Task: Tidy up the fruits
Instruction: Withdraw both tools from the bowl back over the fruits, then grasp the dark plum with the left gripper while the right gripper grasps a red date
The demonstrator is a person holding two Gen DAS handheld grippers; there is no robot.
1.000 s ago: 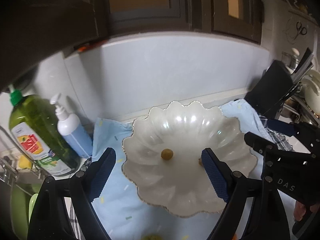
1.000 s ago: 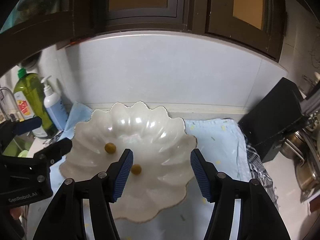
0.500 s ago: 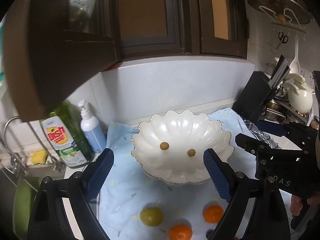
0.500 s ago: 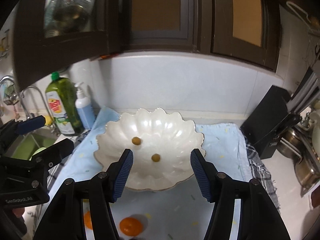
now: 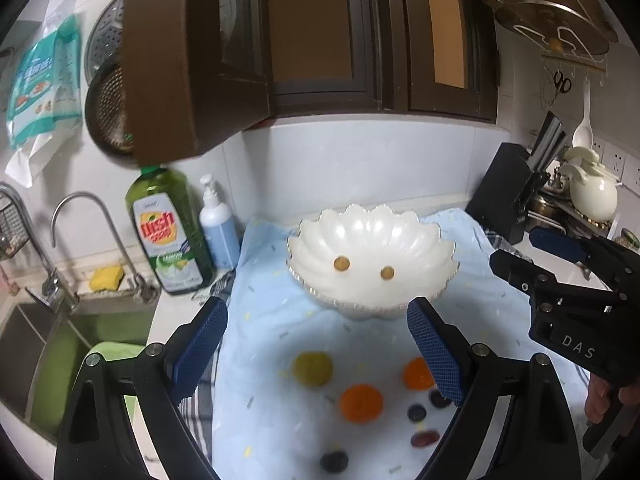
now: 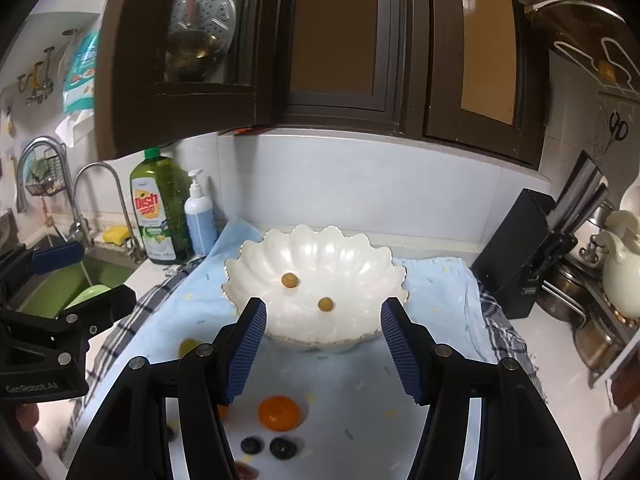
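A white scalloped bowl (image 5: 372, 240) (image 6: 320, 256) sits on a light blue cloth (image 5: 272, 312) and holds two small brown-yellow fruits (image 5: 341, 263) (image 6: 289, 279). In front of it on the cloth lie a yellow-green fruit (image 5: 313, 368), two oranges (image 5: 361, 403) (image 6: 279, 413) and several small dark fruits (image 5: 417, 413) (image 6: 283, 448). My left gripper (image 5: 316, 348) is open and empty, above the loose fruit. My right gripper (image 6: 322, 352) is open and empty, in front of the bowl.
A green dish soap bottle (image 5: 168, 232) and a white-blue pump bottle (image 5: 218, 228) stand left of the bowl. A sink with a tap (image 5: 80, 216) lies at far left. A black knife block (image 6: 524, 252) and pots stand at right. Dark cabinets (image 6: 280, 60) hang overhead.
Both grippers have pulled back and up from the bowl. The bowl looks smaller and the loose fruit on the cloth has come into view. Both stay open.
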